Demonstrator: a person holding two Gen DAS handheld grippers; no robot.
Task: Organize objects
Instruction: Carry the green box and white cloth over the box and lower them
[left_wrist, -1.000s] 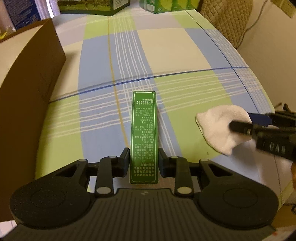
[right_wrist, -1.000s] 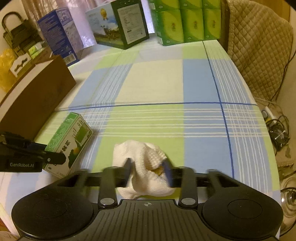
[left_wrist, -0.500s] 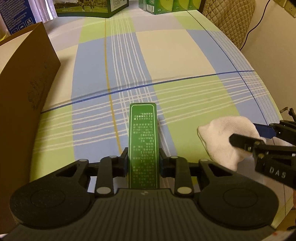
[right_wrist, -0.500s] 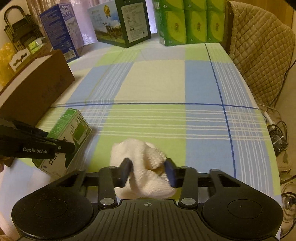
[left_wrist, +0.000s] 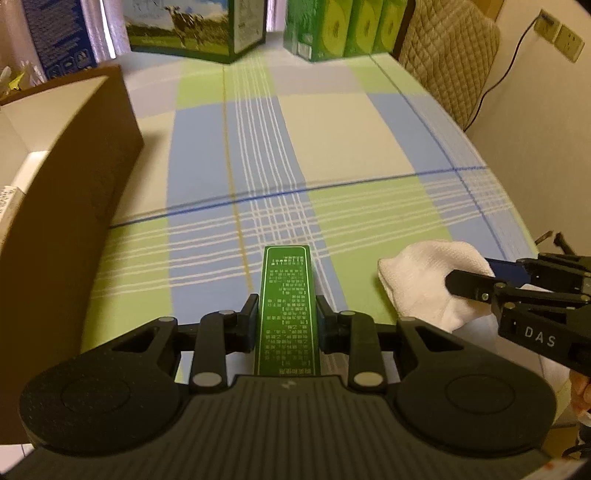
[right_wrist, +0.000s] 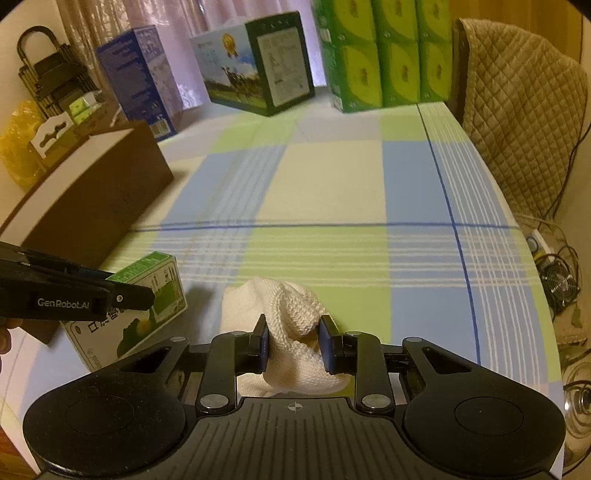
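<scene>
while both loads hang just above the table:
left hand-held gripper: clamped on green carton, near the brown box
right hand-held gripper: pinching white cloth, beside the carton
advice: carry carton level over the box rim, keep cloth gathered

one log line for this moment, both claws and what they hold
left claw: shut on slim green printed carton | right claw: shut on white knitted cloth | surface: checked tablecloth
</scene>
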